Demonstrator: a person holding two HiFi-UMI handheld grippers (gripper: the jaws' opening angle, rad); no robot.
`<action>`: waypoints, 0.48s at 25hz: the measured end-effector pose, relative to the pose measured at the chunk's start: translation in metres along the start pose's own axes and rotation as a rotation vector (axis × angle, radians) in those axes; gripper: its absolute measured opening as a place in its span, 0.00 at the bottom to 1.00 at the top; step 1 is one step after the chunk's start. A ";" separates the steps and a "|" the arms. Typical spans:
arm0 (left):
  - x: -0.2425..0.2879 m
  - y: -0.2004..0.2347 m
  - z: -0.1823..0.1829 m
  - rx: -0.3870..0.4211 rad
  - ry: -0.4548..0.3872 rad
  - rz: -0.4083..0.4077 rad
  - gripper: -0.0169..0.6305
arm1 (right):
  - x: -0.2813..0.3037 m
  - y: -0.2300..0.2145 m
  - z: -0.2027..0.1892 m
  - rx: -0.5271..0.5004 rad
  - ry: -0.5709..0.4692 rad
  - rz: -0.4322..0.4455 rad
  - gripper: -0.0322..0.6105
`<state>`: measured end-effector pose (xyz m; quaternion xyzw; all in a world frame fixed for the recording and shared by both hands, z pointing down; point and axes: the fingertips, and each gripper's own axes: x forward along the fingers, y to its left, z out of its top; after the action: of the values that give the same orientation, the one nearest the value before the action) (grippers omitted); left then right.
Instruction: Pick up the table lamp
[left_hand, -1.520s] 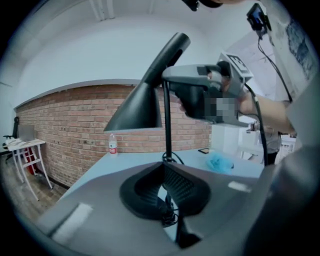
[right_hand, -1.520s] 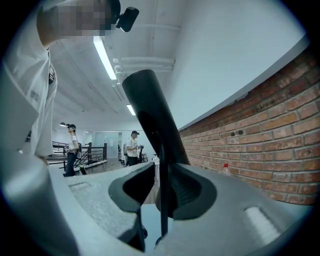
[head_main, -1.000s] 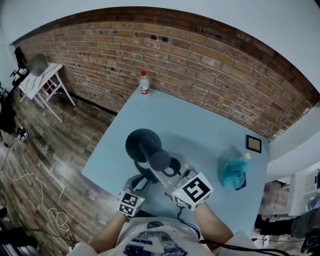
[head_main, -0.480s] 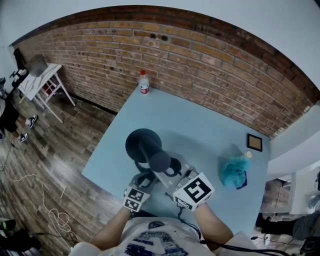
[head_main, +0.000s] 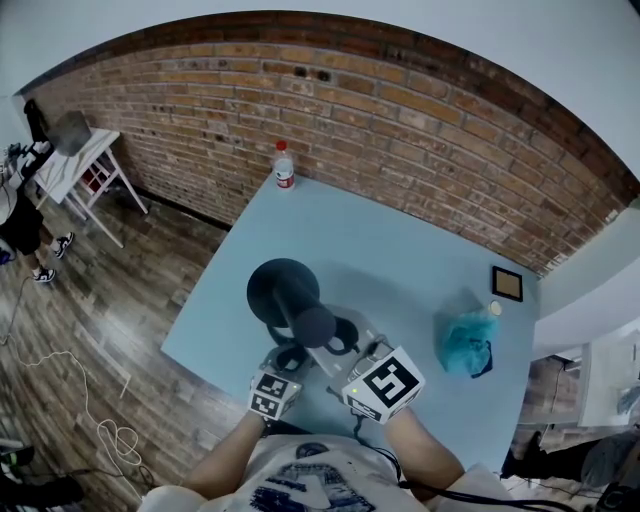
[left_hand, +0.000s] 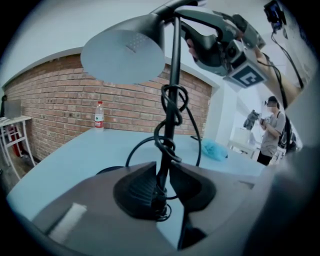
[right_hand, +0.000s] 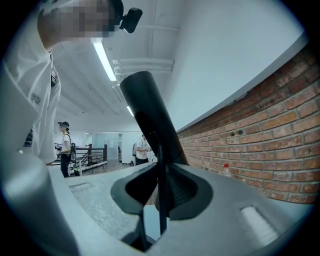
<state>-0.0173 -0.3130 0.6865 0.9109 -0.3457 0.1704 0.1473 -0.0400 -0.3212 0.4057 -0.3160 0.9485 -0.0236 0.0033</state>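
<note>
Between the right gripper's (right_hand: 160, 172) jaws, just closing yet still a sliver apart, runs the table lamp's (right_hand: 147, 110) stem; the left gripper (left_hand: 162, 172), now lower, loosely straddles its cord-wound foot, so a lift looks near.

Operator: white short-sleeved T-shirt (head_main: 300, 478) with a dark blue print on the chest.

Left claw (left_hand: 162, 186): matte grey housing, black ribbed pads (left_hand: 137, 190), and a pale rectangular strip (left_hand: 67, 222) on the top face. It carries a white cube (head_main: 273, 392) with black square markers.

Right claw (right_hand: 160, 192): same grey body and black ribbed inner faces. Its marker cube (head_main: 385, 382) looks larger and has a small green light (head_main: 352, 391) at one corner. A thin black cable (head_main: 470, 491) runs beside the shirt.

Small black head camera (right_hand: 131, 19).
</note>
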 end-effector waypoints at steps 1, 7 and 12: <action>0.000 0.001 -0.001 0.000 -0.004 0.001 0.14 | 0.001 0.002 0.000 0.000 0.003 0.003 0.13; -0.001 0.000 0.001 0.020 -0.007 -0.005 0.13 | 0.000 0.001 -0.001 -0.014 -0.030 -0.007 0.12; -0.002 0.002 -0.002 -0.007 0.002 -0.005 0.13 | 0.002 0.001 0.000 -0.019 -0.022 0.001 0.11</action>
<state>-0.0202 -0.3124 0.6877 0.9110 -0.3441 0.1699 0.1512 -0.0418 -0.3216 0.4061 -0.3160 0.9486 -0.0112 0.0108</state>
